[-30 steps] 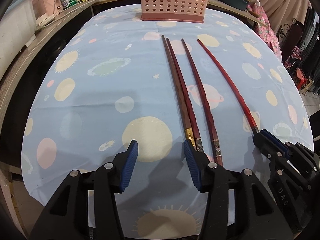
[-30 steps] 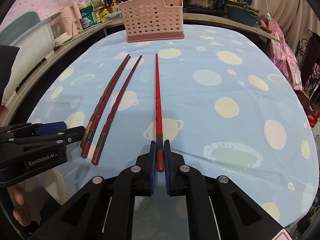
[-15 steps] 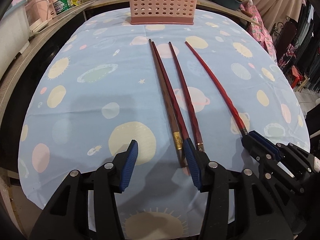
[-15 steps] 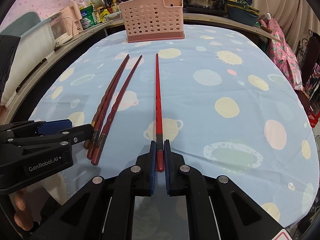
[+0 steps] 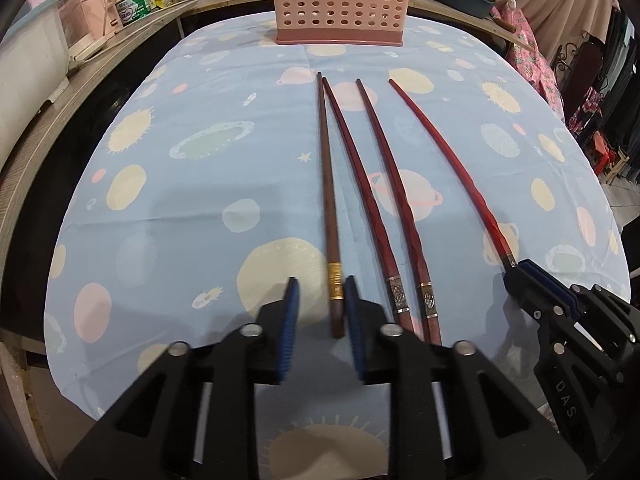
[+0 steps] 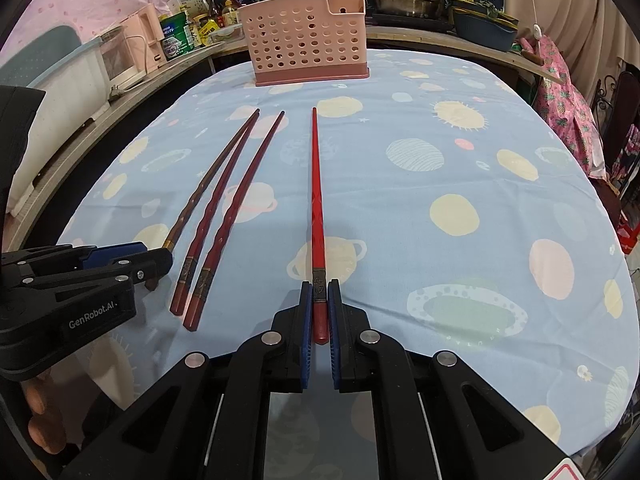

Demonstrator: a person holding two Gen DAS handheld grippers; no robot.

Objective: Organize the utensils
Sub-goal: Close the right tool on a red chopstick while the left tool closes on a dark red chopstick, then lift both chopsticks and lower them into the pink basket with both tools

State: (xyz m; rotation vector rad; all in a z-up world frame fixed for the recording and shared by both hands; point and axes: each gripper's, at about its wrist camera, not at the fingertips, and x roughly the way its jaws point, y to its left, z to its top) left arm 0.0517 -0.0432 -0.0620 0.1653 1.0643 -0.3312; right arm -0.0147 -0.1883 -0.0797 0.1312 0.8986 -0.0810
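I see two faceted dark-red chopsticks (image 5: 374,208) just right of my left gripper (image 5: 320,312), fingers closing around brown chopstick (image 5: 329,200), pads not touching; right gripper (image 6: 320,312) clamps glossy red chopstick (image 6: 316,200); perforated pink caddy (image 6: 306,40) ahead.

Four chopsticks (image 5: 372,184) lie lengthwise down the middle of the table (image 5: 160,208), blocking a sweep across it. The pink perforated basket (image 5: 340,0) stands at the far edge. Bare cloth toward the left and right edges leaves room to pass.
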